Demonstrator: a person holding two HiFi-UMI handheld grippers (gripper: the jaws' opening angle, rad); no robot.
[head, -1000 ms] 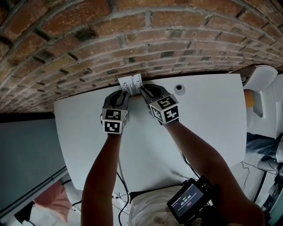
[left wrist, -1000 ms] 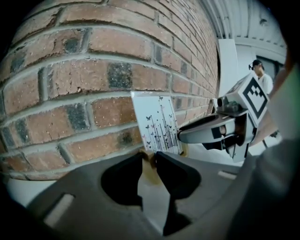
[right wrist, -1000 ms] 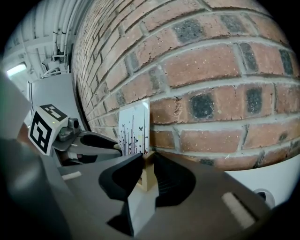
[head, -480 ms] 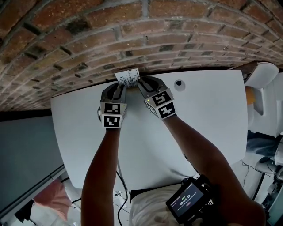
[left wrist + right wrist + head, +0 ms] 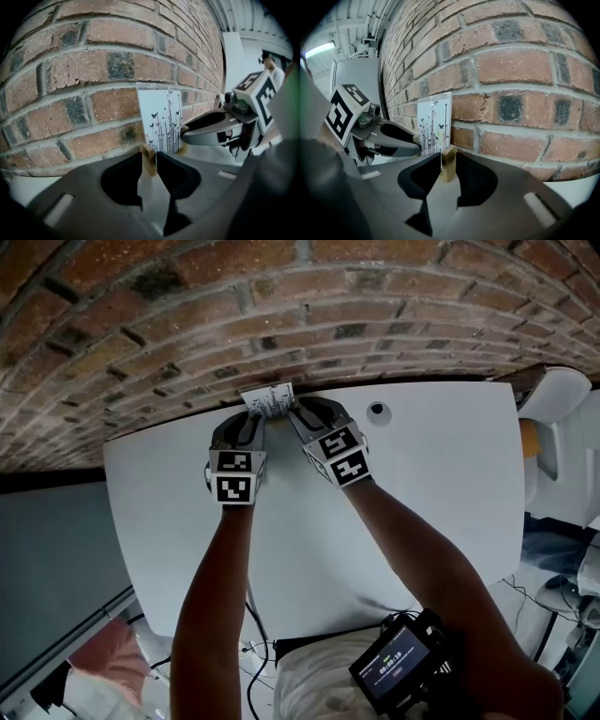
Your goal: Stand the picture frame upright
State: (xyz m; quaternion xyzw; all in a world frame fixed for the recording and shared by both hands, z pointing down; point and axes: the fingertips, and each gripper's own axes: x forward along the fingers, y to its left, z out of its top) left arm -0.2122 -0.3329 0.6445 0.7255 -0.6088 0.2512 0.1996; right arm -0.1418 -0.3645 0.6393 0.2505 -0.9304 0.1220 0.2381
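Note:
The picture frame (image 5: 269,399), a white card with black stems and butterflies, stands upright against the brick wall at the table's far edge (image 5: 161,122) (image 5: 435,123). My left gripper (image 5: 249,421) (image 5: 149,159) is at its lower left corner, shut on a small wooden foot (image 5: 149,163) of the frame. My right gripper (image 5: 302,414) (image 5: 449,164) is at the lower right corner. Its jaws have just been opening, and the other wooden foot (image 5: 448,168) sits between them with a thin gap. Each gripper also shows in the other's view.
The white table (image 5: 422,484) runs along the brick wall (image 5: 281,315). A round cable hole (image 5: 377,411) lies just right of the right gripper. A white chair (image 5: 562,418) stands past the table's right edge. A small screen (image 5: 398,671) hangs at the person's waist.
Both grippers and the frame stay at the wall. The right gripper's marker cube has rolled slightly. The head view has tipped, so everything sits a little higher in the picture.

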